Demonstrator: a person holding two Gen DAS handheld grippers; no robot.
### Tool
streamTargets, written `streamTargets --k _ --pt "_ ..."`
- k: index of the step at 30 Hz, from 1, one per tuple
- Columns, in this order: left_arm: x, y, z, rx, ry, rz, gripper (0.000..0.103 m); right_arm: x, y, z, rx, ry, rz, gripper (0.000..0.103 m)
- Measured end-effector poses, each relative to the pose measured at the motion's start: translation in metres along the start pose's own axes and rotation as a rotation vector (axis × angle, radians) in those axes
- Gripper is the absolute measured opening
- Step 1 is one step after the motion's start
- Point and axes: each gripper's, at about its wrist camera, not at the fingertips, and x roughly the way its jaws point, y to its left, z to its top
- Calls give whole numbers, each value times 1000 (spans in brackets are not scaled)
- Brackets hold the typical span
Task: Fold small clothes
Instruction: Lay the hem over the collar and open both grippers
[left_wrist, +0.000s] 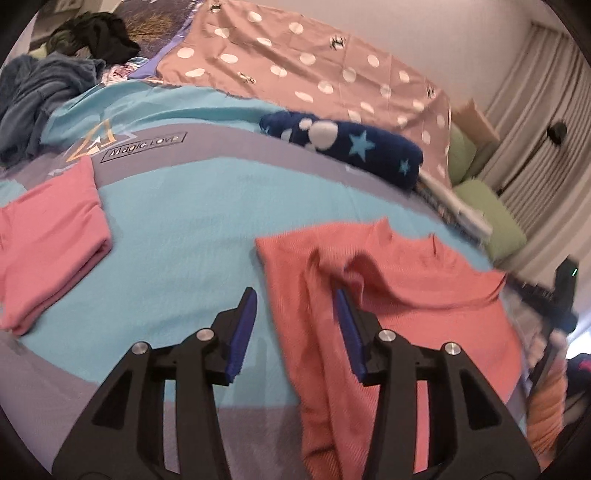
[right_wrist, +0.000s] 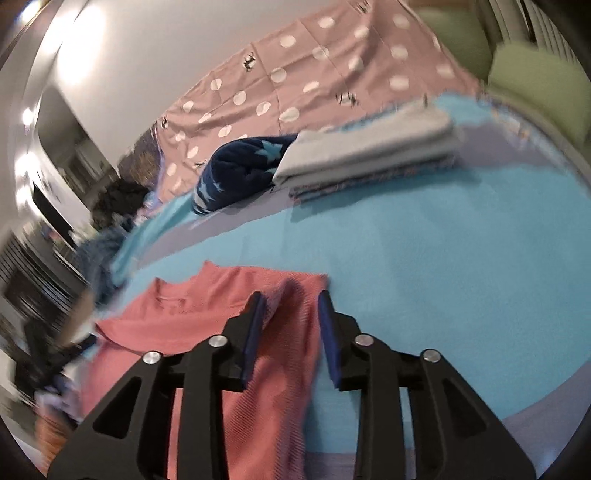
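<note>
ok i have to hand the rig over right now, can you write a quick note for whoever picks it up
Left tongs: open, empty, straddling the left edge of the coral top.
Right tongs: open, empty, over the same top's right edge.
The coral top lies neck away from you on the blue bedspread, with both side edges apparently turned in over the body, the folds still rumpled.
Done: a folded pink piece at far left; a folded grey stack at the back beside the navy star blanket.
Left: finish folding the coral top, likely bottom up to the neck, then set it aside. An unsorted dark heap lies at the far left corner.
</note>
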Motion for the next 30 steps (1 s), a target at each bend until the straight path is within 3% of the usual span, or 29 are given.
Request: streamTargets --k 1,4,7,10,13,18,26,30 --pt "-2 -2 -3 17 10 2 45 -3 3 -2 -42 10 -19 35" --pt "-1 -15 -7 108 30 25 54 3 18 -14 -213 100 -61 51" --pt "13 -30 -3 201 49 64 55 26 35 -24 -356 183 -107 52" --pt "39 -39 10 274 75 150 55 40 41 -19 -408 175 -139 53" --pt "49 -35 32 243 38 174 55 55 31 8 -320 125 -129 53" --pt "28 -3 65 6 -99 50 55 64 -1 34 -100 110 -47 53" --pt "59 0 55 13 33 -66 58 77 -8 39 -41 172 154 53" --pt "79 -10 59 50 73 -87 55 88 1 46 -59 194 176 53"
